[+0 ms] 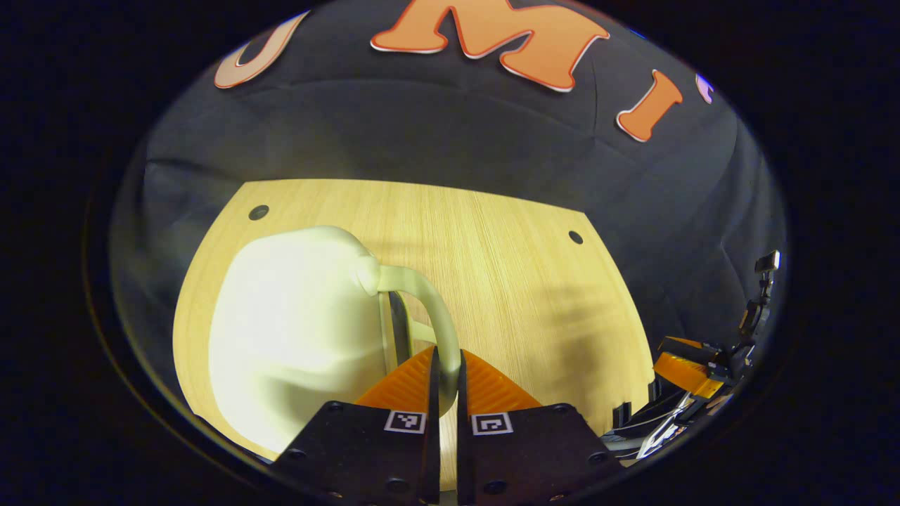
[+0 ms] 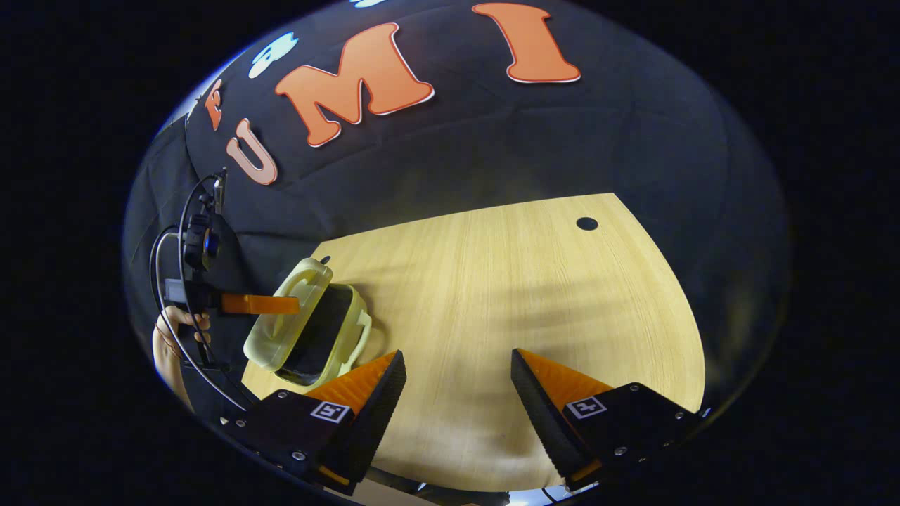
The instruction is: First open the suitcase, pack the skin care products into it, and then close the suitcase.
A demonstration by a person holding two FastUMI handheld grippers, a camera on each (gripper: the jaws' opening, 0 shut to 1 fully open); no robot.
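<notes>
In the left gripper view, the left gripper points forward and down over the tabletop, its fingers pressed in from both sides on the curved handle of the pale suitcase. The suitcase lid rises just ahead and to the left of the fingers, brightly lit, and a dark slit shows beside the handle where lid and base part.

In the right gripper view, the right gripper hovers low over bare tabletop with its fingers spread wide apart and nothing between them. Beyond its left finger, near the tabletop's left edge, the suitcase stands with its lid tilted up and the dark inside showing. The left gripper reaches in from the left to the lid, held by a hand at the view's edge. Booth wall stands behind
</notes>
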